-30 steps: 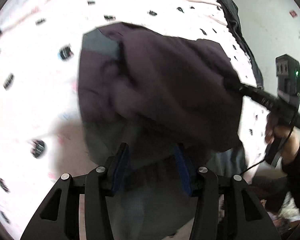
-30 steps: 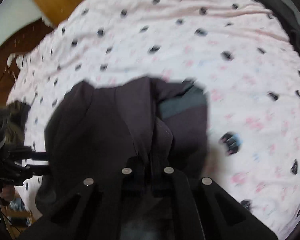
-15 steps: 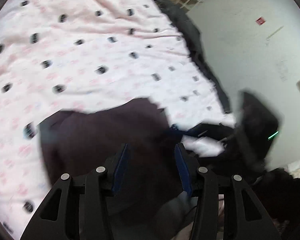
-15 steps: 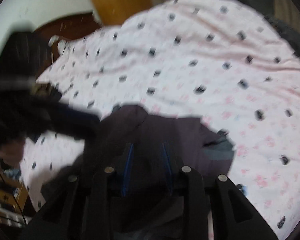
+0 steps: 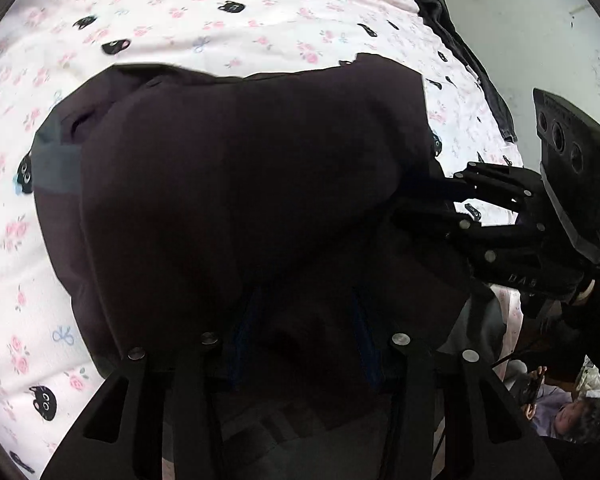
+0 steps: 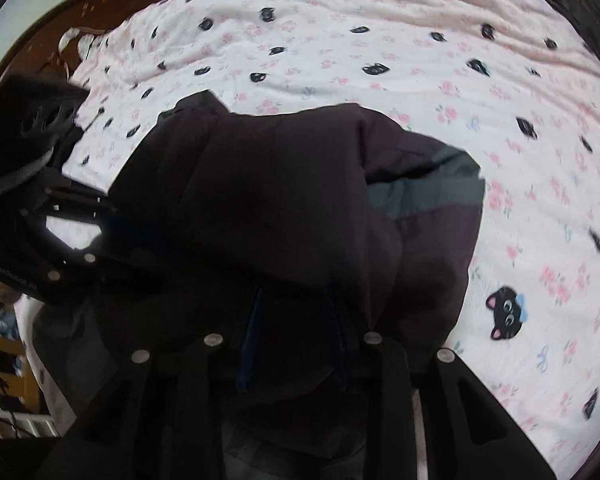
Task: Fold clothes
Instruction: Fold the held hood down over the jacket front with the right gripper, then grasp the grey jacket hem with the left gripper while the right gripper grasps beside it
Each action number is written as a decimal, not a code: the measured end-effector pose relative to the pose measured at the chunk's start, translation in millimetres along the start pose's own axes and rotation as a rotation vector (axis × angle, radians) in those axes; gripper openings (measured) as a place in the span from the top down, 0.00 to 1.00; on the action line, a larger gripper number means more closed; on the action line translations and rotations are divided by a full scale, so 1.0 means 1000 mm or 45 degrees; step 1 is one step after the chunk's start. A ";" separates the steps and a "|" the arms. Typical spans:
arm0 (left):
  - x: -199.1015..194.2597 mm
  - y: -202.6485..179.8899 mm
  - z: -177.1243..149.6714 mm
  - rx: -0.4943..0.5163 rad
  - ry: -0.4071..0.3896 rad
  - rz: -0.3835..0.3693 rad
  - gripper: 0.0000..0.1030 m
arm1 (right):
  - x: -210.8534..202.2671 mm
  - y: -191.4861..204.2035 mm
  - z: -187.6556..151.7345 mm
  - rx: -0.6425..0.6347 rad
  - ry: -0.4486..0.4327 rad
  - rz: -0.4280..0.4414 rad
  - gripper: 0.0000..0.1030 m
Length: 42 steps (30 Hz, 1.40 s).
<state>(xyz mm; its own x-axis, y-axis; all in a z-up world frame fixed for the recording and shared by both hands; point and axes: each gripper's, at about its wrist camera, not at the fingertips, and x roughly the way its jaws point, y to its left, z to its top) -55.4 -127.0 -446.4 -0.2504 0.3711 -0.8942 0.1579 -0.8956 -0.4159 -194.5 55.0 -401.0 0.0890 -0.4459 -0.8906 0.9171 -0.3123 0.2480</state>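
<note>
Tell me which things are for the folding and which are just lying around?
For the folding:
- dark purple garment
- left hand-held gripper, jaws closing
- right hand-held gripper

Just lying around:
- cat-print bedsheet
- black clothing at the bed's edge

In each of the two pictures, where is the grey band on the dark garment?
Left wrist view: the grey band sits at the left edge of the dark garment, about mid-height.
Right wrist view: the grey band sits at the garment's right edge, above centre.
Shared landmark: the pink bedsheet with black cat faces, behind the garment in both views.
</note>
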 end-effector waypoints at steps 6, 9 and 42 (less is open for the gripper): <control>-0.013 0.013 -0.005 -0.047 0.013 0.000 0.63 | -0.001 -0.018 -0.001 0.082 0.013 0.023 0.81; -0.026 0.020 -0.009 -0.087 0.010 0.008 0.63 | -0.013 -0.012 -0.003 0.027 0.017 -0.018 0.80; -0.087 0.018 -0.152 -0.265 -0.016 0.220 0.60 | -0.105 0.030 -0.132 0.156 0.016 -0.104 0.38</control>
<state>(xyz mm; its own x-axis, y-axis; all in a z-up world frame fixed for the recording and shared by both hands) 114.2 -137.9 -401.0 -0.2144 0.2126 -0.9533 0.3920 -0.8752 -0.2834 -125.0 203.6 -350.5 0.0217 -0.4043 -0.9144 0.8673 -0.4474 0.2184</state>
